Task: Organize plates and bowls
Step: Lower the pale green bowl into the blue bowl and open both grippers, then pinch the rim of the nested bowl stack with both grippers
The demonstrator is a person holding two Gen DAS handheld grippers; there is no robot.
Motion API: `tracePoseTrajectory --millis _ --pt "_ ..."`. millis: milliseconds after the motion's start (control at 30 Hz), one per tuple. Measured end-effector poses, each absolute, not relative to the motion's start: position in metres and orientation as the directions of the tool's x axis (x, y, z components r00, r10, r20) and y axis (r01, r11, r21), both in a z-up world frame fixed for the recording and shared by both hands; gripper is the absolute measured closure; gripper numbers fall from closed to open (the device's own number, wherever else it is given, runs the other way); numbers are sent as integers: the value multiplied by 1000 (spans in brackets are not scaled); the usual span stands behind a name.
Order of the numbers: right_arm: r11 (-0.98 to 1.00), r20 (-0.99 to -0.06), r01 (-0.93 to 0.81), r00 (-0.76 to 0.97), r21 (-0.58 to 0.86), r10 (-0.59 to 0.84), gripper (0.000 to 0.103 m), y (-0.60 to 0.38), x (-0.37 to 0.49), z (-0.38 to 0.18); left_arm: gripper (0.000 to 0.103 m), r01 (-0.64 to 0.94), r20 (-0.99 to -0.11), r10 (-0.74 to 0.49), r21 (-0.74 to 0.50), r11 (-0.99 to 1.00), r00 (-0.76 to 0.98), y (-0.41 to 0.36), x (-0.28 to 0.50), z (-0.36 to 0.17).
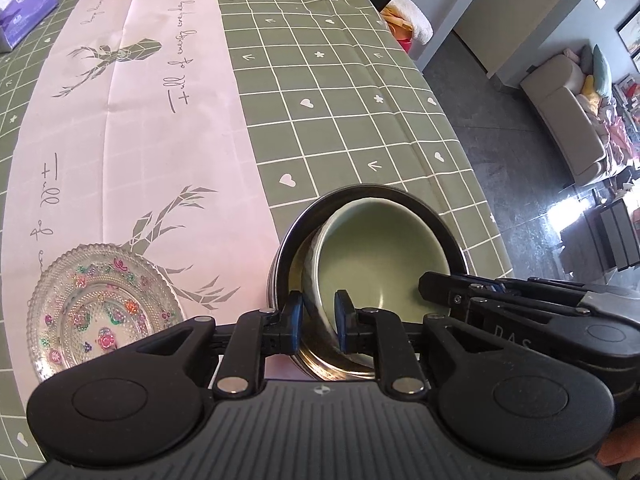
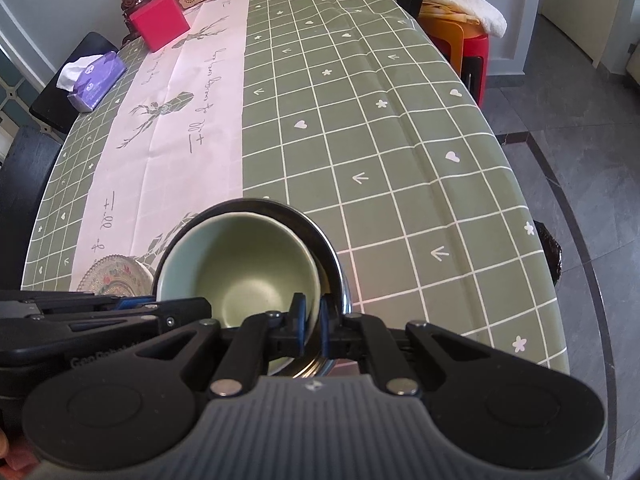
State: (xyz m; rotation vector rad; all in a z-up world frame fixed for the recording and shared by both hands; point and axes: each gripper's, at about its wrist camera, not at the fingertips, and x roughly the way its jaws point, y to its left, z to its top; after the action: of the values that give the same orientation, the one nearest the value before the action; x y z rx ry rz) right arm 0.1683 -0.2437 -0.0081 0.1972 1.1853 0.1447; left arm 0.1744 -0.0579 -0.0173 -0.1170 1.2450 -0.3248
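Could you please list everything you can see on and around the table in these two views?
Green bowl: one, pale green, inside the metal bowl.
Metal bowl: one, dark steel, near table edge.
Glass plate: one, clear with coloured flowers, left of the bowls.
Tablecloth: one, green grid with pink runner.
Tissue box: one, purple, far left.
Red box: one, far end.
Sofa: one, beige, beyond the table.
Left gripper: jaws clamped on the green bowl's rim.
Right gripper: jaws clamped on the green bowl's rim.
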Motion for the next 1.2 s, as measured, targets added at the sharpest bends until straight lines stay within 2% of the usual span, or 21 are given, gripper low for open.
tracePoseTrajectory --millis 200,300,467,567,867,1200 --pt "972 -906 -10 359 234 222 95 -242 170 -10 77 199 -903 -325 -276 940 281 -55 173 -7" --pt "966 -903 -7 354 259 244 87 -242 171 -10 72 200 -895 -334 -284 938 297 -52 171 -1" --pt "966 -900 -22 358 258 249 76 -237 170 -8 52 269 -852 -328 -231 935 409 -51 164 21" --pt "965 -900 -19 355 263 252 71 -235 171 -8 50 291 -835 -319 -202 935 447 -50 160 27" --pt "967 -896 -17 373 254 242 63 -235 169 4 49 243 -838 -307 -216 946 451 -29 162 17" --pt "961 -861 1 444 276 247 59 -252 161 30 49 196 -851 -280 -212 957 444 -11 164 6"
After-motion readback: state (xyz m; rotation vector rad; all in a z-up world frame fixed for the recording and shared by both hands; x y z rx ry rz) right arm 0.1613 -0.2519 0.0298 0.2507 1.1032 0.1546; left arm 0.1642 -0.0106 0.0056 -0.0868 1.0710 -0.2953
